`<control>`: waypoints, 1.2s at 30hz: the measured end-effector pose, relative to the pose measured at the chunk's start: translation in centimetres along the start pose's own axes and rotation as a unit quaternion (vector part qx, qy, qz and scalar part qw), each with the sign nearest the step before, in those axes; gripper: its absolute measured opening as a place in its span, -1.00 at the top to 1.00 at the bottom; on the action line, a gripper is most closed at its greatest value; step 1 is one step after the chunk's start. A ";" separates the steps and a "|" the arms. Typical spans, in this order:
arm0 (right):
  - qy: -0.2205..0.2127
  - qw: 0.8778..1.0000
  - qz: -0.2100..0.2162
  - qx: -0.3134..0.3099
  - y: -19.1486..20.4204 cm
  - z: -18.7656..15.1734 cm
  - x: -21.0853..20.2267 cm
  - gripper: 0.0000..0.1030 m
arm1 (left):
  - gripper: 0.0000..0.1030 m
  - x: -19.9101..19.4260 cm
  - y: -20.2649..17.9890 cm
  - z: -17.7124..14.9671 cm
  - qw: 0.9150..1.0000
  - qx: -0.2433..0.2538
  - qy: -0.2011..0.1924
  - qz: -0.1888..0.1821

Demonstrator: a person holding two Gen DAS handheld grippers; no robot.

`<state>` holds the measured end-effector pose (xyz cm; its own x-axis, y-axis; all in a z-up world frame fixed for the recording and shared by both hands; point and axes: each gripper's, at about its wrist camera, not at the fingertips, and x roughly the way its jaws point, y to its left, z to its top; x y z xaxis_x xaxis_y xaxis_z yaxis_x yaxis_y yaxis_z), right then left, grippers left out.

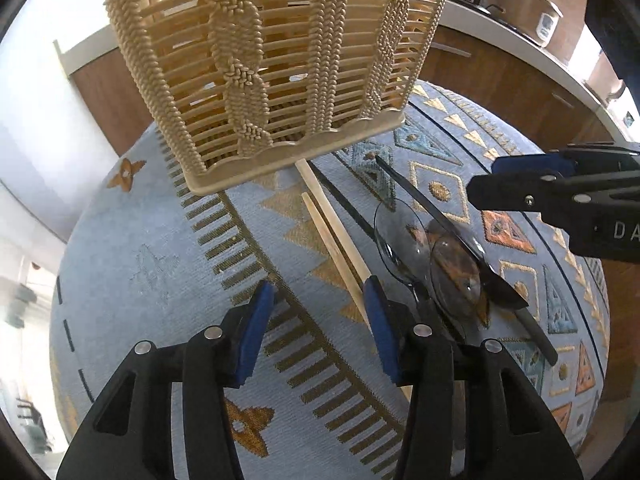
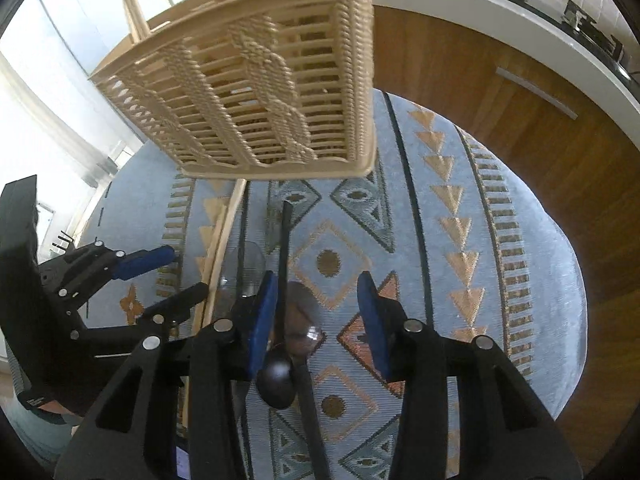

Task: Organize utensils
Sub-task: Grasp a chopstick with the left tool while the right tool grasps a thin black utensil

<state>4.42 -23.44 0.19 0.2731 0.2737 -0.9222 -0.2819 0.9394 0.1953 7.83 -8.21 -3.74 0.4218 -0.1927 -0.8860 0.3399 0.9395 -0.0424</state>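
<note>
With both hand-held grippers spread and empty, best to lower the right hand-held gripper [image 2: 316,316] squarely over the black spoon [image 2: 276,380] on the patterned worktop [image 2: 500,280], pinch mid-handle, then lift toward the woven basket [image 2: 256,92].

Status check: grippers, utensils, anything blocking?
Left gripper and right gripper open, empty. Wooden chopsticks, clear plastic spoons, black spoon on patterned blue tablecloth. Beige woven-look plastic basket just beyond, unobstructed.
</note>
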 end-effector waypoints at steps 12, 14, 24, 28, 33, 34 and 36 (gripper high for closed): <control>0.046 0.998 0.049 -0.003 -0.6 2.1 2.5 0.34 | 0.88 0.6 0.0 1.4 0.999 0.024 0.030 0.033; 0.057 0.997 0.046 0.002 -0.6 2.7 3.3 0.35 | 0.91 0.4 1.0 1.4 0.999 0.009 0.029 0.030; 0.075 0.996 -0.004 -0.044 1.8 4.0 5.4 0.75 | 0.87 -0.1 2.8 1.5 0.999 0.014 0.045 0.001; 0.078 0.995 -0.010 -0.054 2.3 4.0 5.5 0.89 | 0.87 0.6 2.2 2.4 0.997 0.030 0.063 0.016; 0.056 0.997 -0.002 -0.046 2.1 3.6 4.2 0.93 | 0.91 1.1 0.2 2.7 0.993 0.076 0.067 0.057; 0.050 0.998 0.005 -0.043 2.0 3.6 3.8 0.93 | 0.91 1.1 0.2 2.6 0.993 0.076 0.064 0.059; 0.035 0.998 0.018 -0.044 2.1 2.9 2.8 0.93 | 0.92 1.0 -0.2 2.1 0.993 0.080 0.051 0.072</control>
<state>7.26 -20.14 -1.00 0.1979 0.2891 -0.9366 -0.3714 0.9064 0.2013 9.98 -9.14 -3.65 0.3902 -0.0225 -0.9204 0.4152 0.8966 0.1541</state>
